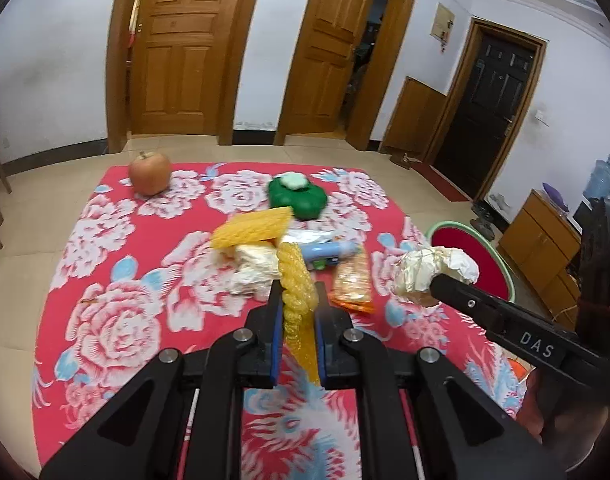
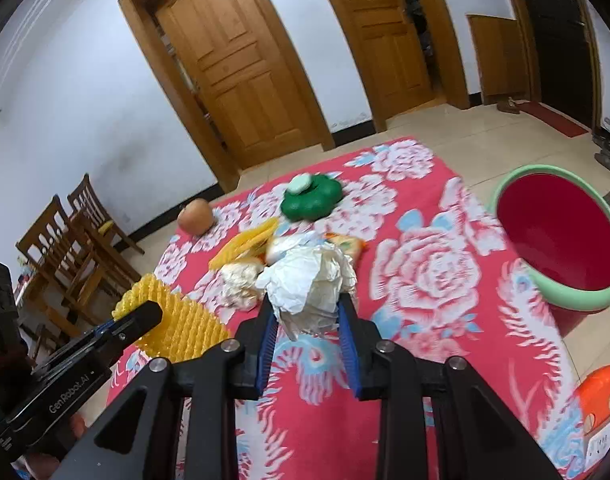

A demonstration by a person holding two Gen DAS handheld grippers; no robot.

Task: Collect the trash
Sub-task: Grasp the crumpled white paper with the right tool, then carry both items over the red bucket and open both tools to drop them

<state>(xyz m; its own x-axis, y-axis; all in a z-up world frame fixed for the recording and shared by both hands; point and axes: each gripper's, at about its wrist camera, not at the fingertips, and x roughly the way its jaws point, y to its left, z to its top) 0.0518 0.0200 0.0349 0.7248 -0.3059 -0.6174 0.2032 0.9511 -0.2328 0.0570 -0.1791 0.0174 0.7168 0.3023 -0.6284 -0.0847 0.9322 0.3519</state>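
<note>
My left gripper (image 1: pixel 298 289) is shut on a yellow foam fruit net (image 1: pixel 296 292), held above the red flowered cloth (image 1: pixel 117 280); the net also shows in the right wrist view (image 2: pixel 177 324). My right gripper (image 2: pixel 307 300) is shut on a crumpled white paper ball (image 2: pixel 311 280), also seen in the left wrist view (image 1: pixel 433 270). On the cloth lie another yellow foam net (image 1: pixel 251 228), a white crumpled wad (image 1: pixel 253 268), a blue-and-white tube (image 1: pixel 329 252) and an orange snack wrapper (image 1: pixel 352 284). A red basin with a green rim (image 2: pixel 561 232) stands on the floor to the right.
An apple (image 1: pixel 149 173) sits at the cloth's far left corner. A green flower-shaped container with a pale lid (image 1: pixel 297 196) is at the far middle. Wooden chairs (image 2: pixel 73 240) stand left, an orange stool (image 2: pixel 601 396) right, wooden doors (image 1: pixel 181 48) behind.
</note>
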